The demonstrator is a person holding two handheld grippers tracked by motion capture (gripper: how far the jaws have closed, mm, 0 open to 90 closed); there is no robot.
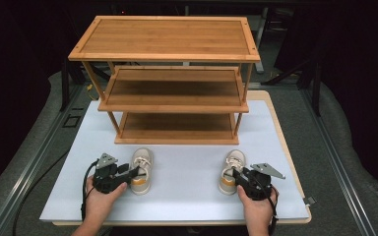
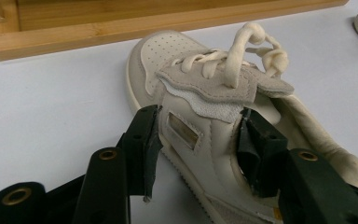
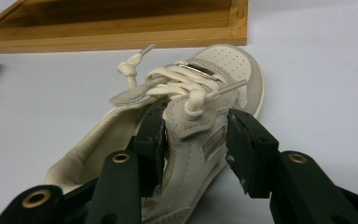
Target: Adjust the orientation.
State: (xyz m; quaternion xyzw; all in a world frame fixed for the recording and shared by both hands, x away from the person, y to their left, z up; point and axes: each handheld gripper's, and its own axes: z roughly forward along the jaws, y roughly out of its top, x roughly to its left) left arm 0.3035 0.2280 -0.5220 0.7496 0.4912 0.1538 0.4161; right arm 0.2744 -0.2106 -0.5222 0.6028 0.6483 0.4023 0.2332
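Observation:
Two cream sneakers lie on the pale mat (image 1: 187, 189), toes toward the rack. My left gripper (image 1: 135, 173) is shut on the side wall of the left shoe (image 1: 141, 167). In the left gripper view, one jaw of the gripper (image 2: 200, 135) presses the outer side of that shoe (image 2: 168, 51) and the other sits inside its opening. My right gripper (image 1: 236, 175) is shut on the right shoe (image 1: 232, 167). In the right gripper view, the gripper (image 3: 193, 135) straddles the side wall beside the laces of its shoe (image 3: 235, 63). Both shoes rest on the mat.
A three-tier bamboo shoe rack (image 1: 177, 39) stands behind the shoes, with its bottom shelf (image 1: 177, 123) at mat level. Its base edge (image 2: 121, 28) (image 3: 121, 37) lies just past each toe. The mat sits on a wooden board, with dark floor around it.

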